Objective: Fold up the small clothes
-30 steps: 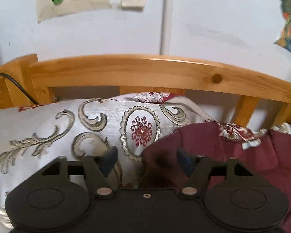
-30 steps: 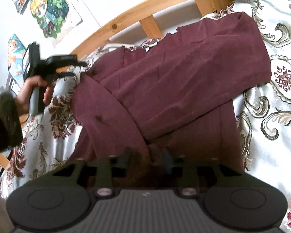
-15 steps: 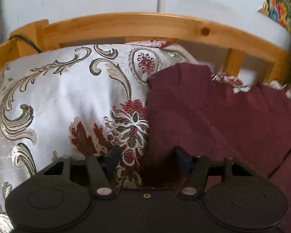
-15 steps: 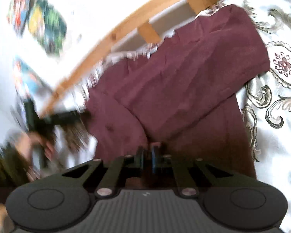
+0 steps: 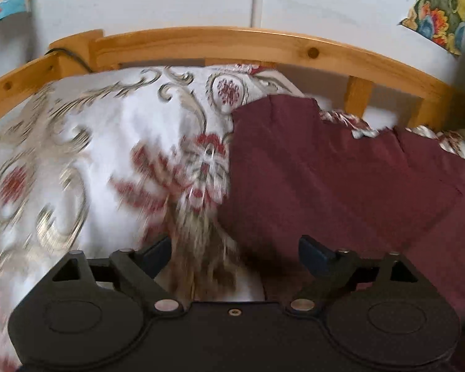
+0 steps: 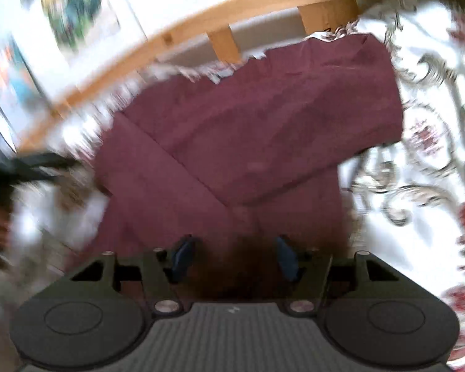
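- Lying spread on a patterned bedspread (image 5: 86, 142) is a maroon garment (image 6: 263, 130), partly folded, with one panel laid diagonally across the rest.
- The bedspread is white with beige scrolls and red floral medallions, and it covers the bed up to a wooden bed rail (image 5: 232, 40).
- In the left wrist view, the left gripper (image 5: 235, 254) hovers low over the garment's left edge, where maroon cloth meets the bedspread.
- Its jaws stand wide apart with nothing between them; one blue-tipped finger (image 5: 158, 252) is over the bedspread, the other over the cloth.
- In the right wrist view, the right gripper (image 6: 232, 255) sits over the near end of the garment, jaws apart and gripping nothing.
- Maroon cloth shows in the gap between its fingers (image 6: 183, 252).
- At the far left of that view, the left gripper appears as a dark, blurred shape just beside the garment's edge.
- Colourful posters (image 6: 74, 12) hang on the white wall (image 5: 325, 3) behind the rail.
- Both views are blurred in places.
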`<state>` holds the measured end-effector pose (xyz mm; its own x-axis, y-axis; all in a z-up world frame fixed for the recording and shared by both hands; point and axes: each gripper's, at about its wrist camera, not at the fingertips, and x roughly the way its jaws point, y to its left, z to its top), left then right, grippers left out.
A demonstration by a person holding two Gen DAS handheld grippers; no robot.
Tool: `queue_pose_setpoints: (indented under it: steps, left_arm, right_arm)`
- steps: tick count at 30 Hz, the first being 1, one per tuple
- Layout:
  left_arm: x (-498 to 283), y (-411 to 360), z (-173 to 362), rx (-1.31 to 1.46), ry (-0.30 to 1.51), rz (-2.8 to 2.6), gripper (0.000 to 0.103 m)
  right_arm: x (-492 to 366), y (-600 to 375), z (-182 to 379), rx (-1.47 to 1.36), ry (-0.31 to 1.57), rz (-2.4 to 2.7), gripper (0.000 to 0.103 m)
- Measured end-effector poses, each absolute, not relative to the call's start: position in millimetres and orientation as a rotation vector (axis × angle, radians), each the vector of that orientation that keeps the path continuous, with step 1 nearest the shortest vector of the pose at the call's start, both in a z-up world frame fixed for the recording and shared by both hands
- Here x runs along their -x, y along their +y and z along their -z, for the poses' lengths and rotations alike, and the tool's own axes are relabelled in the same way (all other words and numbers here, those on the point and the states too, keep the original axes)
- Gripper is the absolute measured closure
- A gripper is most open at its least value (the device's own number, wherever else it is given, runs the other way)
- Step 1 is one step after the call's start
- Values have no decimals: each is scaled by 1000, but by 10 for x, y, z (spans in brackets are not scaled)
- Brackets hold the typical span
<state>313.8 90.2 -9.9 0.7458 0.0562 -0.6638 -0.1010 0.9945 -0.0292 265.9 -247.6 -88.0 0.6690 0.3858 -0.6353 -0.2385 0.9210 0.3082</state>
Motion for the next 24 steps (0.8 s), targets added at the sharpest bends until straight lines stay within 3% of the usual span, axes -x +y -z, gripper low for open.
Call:
queue_pose_setpoints:
  steps: [2, 8, 16, 24]
  left_arm:
    - [-2872, 866, 74, 51, 750, -81, 9]
    - [-2138, 886, 40, 113, 772, -108, 1]
    - [-1877, 970, 360, 198, 903, -119, 1]
    - [-1892, 957, 362, 290, 872, -37, 1]
  right_arm:
    - [-2630, -2356, 932, -82, 758, -285, 50]
    - [-2457, -2421, 831, -132, 694, -312, 48]
    - [-2193, -2395, 819, -23, 659, -279, 14]
    - [-2210, -2401, 823, -65, 609, -301, 7]
